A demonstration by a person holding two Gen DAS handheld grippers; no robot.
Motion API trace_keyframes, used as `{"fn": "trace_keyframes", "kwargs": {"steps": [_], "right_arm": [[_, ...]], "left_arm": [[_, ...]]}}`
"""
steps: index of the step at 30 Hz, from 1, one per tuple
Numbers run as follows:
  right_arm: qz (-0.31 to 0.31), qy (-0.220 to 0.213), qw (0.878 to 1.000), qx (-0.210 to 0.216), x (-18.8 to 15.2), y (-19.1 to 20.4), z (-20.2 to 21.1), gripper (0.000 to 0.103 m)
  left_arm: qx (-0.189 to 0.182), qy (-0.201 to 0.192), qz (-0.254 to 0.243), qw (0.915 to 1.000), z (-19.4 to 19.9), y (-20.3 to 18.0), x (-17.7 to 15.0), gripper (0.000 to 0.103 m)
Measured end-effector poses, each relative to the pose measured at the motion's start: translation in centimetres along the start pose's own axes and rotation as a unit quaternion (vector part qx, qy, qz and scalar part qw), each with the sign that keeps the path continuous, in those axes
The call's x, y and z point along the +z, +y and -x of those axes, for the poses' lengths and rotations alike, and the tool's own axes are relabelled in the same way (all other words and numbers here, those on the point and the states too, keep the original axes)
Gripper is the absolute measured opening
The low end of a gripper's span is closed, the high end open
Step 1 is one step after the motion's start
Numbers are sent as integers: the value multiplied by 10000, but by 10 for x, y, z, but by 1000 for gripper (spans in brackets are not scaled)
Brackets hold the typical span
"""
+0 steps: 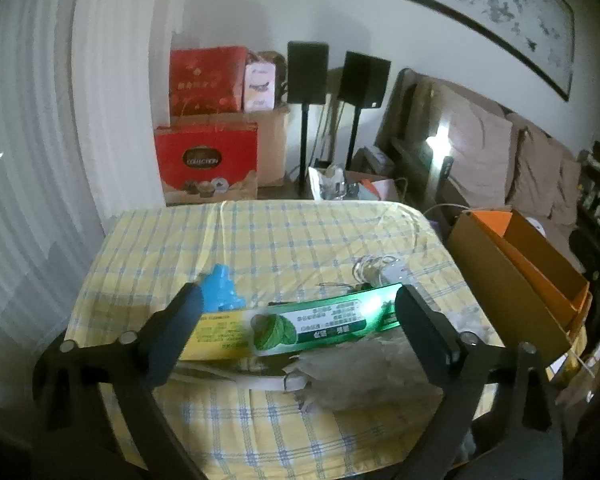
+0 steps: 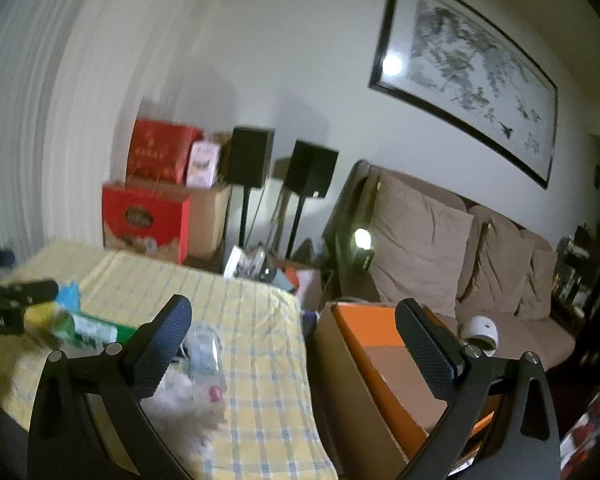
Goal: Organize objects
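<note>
While the left claw spans the green box, possibly gripping, the right claw gapes.

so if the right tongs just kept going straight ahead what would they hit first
Most likely the orange-lined cardboard box beside the table; it fills the gap between the open right tongs. Depth is hard to judge.

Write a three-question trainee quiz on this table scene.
1. True or false: the left tool is spread wide around the green and yellow box.
2. Which is beside the table on its right? A) an open cardboard box with an orange lining B) a laundry basket C) a chair
3. Fill in: the right tool holds ____.

Key: 1 true; 2 A; 3 nothing
</note>
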State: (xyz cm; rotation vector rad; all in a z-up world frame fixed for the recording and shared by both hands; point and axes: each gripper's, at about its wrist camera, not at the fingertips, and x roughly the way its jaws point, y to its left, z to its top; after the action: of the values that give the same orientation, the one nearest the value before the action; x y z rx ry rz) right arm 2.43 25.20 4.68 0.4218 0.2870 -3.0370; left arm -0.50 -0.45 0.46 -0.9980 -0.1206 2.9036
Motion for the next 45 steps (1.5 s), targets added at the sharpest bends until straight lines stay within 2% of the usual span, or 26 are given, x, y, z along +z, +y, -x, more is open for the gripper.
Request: {"fn": "trace_keyframes", "kwargs": {"steps": [2, 3, 4, 6, 8, 9, 11, 12, 13, 14, 15, 16, 18, 22, 30, 32, 34, 35, 37, 41, 43, 45], "right_arm": [[-652, -287, 9973, 204, -2, -18, 9, 97], [-968, -510, 9934, 351, -1, -27, 16, 82], [-1014, -563, 9924, 403, 2, -29, 20, 72], [-660, -682, 9953, 210, 9, -23, 30, 65], [-245, -794, 9964, -152, 11, -14, 37, 53], [-70, -737, 9970, -231, 13, -11, 36, 42], [71, -539, 9985, -25, 16, -10, 32, 27], [57, -373, 9989, 266, 17, -13, 26, 13], [-44, -273, 9984, 502, 17, -18, 23, 9], [-204, -183, 9969, 737, 16, -24, 20, 9], [-390, -102, 9948, 940, 14, -30, 15, 9], [-464, -75, 9935, 1036, 13, -35, 15, 8], [-432, -11, 9928, 1117, 11, -40, 13, 5], [-577, 161, 9912, 1177, 8, -46, 14, 5], [-315, 105, 9943, 1014, 7, -32, 17, 6], [-317, 127, 9945, 993, 7, -32, 17, 12], [-347, 120, 9950, 930, 7, -33, 16, 32], [-365, 122, 9951, 912, 7, -34, 16, 37], [-412, 107, 9949, 909, 8, -36, 16, 47], [-362, 96, 9958, 832, 8, -36, 16, 60], [-356, 113, 9956, 854, 7, -36, 16, 72], [-421, 103, 9948, 922, 7, -38, 16, 79]], "left_arm": [[-18, -61, -59, 10000, 3, -3, 1, 92], [-43, -89, -77, 9999, 4, -4, 2, 91], [-67, -123, -88, 9999, 6, -5, 2, 88], [-81, -193, -118, 9997, 9, -6, 2, 81], [-93, -239, -117, 9996, 11, -8, 2, 72], [-110, -232, -116, 9996, 11, -8, 2, 65], [-147, -184, -142, 9996, 10, -11, 0, 55], [-132, -164, -149, 9997, 9, -12, 0, 45], [-97, -131, -182, 9997, 8, -14, -1, 32], [-49, -109, -227, 9997, 7, -16, -1, 24], [-3, -98, -274, 9996, 7, -18, -3, 12], [64, -86, -347, 9993, 6, -22, -4, 3], [56, -89, -356, 9993, 6, -25, -6, 1], [-80, -148, -243, 9996, 10, -24, -9, 0], [39, -166, -386, 9991, 10, -30, -11, 1], [56, -171, -403, 9990, 10, -30, -11, 1], [71, -191, -406, 9990, 11, -31, -11, 3], [69, -201, -405, 9990, 11, -31, -11, 4], [53, -215, -404, 9989, 11, -30, -11, 13], [68, -281, -405, 9988, 13, -30, -11, 29], [43, -305, -431, 9986, 14, -30, -11, 47], [-20, -360, -393, 9986, 17, -29, -10, 59]]}}
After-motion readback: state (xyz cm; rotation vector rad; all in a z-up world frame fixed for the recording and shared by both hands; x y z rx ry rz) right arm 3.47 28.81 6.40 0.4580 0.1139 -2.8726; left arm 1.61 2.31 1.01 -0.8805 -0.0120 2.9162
